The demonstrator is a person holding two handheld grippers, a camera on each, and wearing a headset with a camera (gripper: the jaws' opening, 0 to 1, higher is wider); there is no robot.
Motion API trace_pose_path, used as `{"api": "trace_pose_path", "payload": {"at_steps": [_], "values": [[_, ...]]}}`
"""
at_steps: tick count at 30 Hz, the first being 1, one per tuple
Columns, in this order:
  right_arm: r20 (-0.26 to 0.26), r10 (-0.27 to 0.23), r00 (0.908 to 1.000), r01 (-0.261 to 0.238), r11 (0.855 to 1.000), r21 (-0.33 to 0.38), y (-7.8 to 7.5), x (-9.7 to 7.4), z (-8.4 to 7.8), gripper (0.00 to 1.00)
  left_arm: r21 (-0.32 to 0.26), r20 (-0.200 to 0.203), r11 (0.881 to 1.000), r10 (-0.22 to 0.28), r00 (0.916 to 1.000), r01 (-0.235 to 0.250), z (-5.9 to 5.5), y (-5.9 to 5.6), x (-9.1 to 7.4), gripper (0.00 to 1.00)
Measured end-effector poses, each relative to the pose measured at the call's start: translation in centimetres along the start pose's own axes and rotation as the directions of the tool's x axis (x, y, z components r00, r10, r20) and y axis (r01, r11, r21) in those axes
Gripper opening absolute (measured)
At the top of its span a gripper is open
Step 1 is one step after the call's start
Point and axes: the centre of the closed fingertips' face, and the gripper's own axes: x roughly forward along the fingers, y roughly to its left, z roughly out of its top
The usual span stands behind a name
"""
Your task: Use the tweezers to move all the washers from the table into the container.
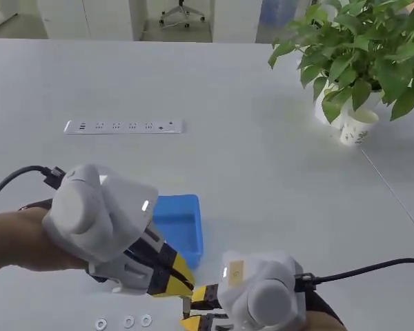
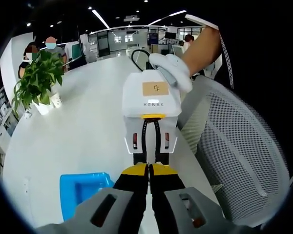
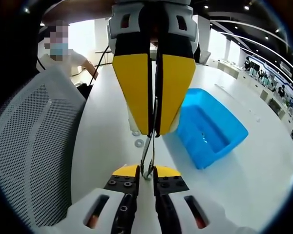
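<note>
Slim metal tweezers (image 3: 150, 151) are up off the table (image 1: 262, 172), arms nearly closed, clamped at both ends. Three small silver washers (image 1: 128, 321) lie flat in a short row on the white surface, each just apart from the next. Near them sits the blue container (image 1: 194, 238), an open rectangular tray, upright.

**Left gripper** (image 1: 185, 280): held in the left hand (image 1: 14, 243) at the lower left of the head view, pointing right and down. Its yellow fingers (image 3: 134, 83) are closed on the tweezers (image 3: 150, 141).

**Right gripper** (image 3: 147, 171): faces the left gripper tip to tip, low and to the right in the head view. Its fingers stand nearly together with the lower end of the tweezers between them; contact cannot be confirmed. The right forearm (image 2: 203, 46) extends bare behind the gripper body.
</note>
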Motion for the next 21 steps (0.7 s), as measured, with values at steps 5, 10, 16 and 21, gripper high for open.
{"api": "trace_pose_path", "payload": {"at_steps": [5, 10, 16, 21], "values": [[0.009, -0.003, 1.0, 0.003, 1.0, 0.007, -0.02, -0.07, 0.17, 0.13, 0.002, -0.002, 1.0, -0.003, 1.0, 0.003, -0.02, -0.12, 0.0, 0.04], [0.006, 0.0, 1.0, 0.0, 1.0, 0.004, 0.0, 0.06, 0.14, 0.13, 0.001, -0.006, 1.0, -0.002, 1.0, 0.002, -0.14, -0.2, -0.09, 0.04], [-0.003, 0.003, 1.0, -0.002, 1.0, 0.005, 0.1, 0.16, -0.13, 0.12, 0.0, -0.009, 1.0, -0.001, 1.0, 0.001, -0.19, -0.29, -0.13, 0.04], [-0.002, 0.002, 1.0, -0.002, 1.0, 0.009, 0.09, 0.24, -0.17, 0.12, -0.002, -0.009, 1.0, -0.002, 1.0, 0.002, -0.17, -0.3, -0.11, 0.04]]}}
